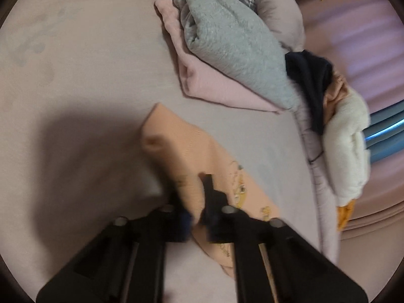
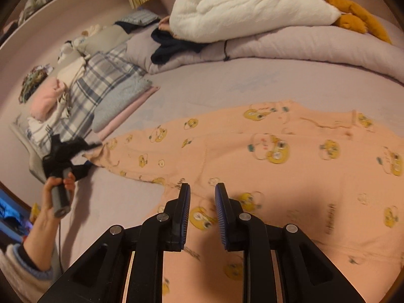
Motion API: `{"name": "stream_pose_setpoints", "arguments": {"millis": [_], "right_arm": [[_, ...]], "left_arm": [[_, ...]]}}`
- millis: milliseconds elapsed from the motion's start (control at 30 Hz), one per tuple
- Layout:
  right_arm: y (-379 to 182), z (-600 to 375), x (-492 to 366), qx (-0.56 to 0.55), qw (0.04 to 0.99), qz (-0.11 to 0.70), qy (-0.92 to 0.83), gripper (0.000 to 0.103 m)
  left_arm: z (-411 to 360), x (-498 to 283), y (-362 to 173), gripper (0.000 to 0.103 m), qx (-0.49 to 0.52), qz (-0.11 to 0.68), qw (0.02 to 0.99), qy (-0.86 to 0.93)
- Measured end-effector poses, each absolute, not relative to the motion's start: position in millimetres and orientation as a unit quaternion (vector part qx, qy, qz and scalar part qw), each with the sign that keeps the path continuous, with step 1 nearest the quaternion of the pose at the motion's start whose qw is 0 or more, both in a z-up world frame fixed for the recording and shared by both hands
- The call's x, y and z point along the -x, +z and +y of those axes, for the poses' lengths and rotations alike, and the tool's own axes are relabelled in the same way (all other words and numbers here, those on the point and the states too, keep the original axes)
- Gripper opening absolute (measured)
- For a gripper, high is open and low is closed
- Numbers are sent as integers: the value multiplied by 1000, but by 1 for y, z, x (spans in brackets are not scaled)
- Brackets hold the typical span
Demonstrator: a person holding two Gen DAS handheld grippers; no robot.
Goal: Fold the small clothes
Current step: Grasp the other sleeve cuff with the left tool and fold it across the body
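A peach garment (image 2: 277, 166) printed with yellow cartoon birds lies spread on the lilac bed sheet (image 2: 227, 80). My left gripper (image 1: 193, 192) is shut on the end of its sleeve (image 1: 176, 146), lifting it a little. The same gripper shows in the right wrist view (image 2: 75, 151), held in a hand at the sleeve's far left end. My right gripper (image 2: 202, 192) is open and empty, just above the garment's body near the armpit.
A folded pile of grey fleece (image 1: 227, 40) on pink cloth (image 1: 214, 85) lies beyond the sleeve, with plaid fabric (image 2: 101, 85) beside it. A white plush goose (image 2: 252, 5) and a dark garment (image 2: 171, 45) rest on the rolled quilt (image 2: 303, 48).
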State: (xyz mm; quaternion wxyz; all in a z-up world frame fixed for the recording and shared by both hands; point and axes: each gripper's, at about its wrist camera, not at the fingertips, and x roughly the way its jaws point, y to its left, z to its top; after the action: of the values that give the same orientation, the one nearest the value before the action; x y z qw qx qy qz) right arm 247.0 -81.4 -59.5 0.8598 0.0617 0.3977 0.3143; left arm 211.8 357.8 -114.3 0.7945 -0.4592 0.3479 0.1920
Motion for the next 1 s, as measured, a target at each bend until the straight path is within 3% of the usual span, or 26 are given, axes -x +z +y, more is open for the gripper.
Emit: {"name": "stream_pose_setpoints", "arguments": {"millis": [200,467,667,867,933,1000], "right_arm": [[-60,-127,-244,-84,871,393,283,24],[-64,-172,-234,-150,871,388,262,24],[-69,-197,-227,-175,868,389,252,24],[-82,-229,-233,-221,861,396,231,24],[-88,-240,-236,-240,858,398,217,24],[-92,-247,-237,-249,855,403,211,26]], "left_arm": [[297,-219,-58,1,336,335,867,153],[149,-242,-2,2,238,333,913,1],[39,-251,-9,2,179,358,913,-78],[-66,-255,-49,5,89,408,898,-136],[-91,-253,-72,16,66,443,878,-170],[-101,-250,-87,39,44,465,865,-186]]}}
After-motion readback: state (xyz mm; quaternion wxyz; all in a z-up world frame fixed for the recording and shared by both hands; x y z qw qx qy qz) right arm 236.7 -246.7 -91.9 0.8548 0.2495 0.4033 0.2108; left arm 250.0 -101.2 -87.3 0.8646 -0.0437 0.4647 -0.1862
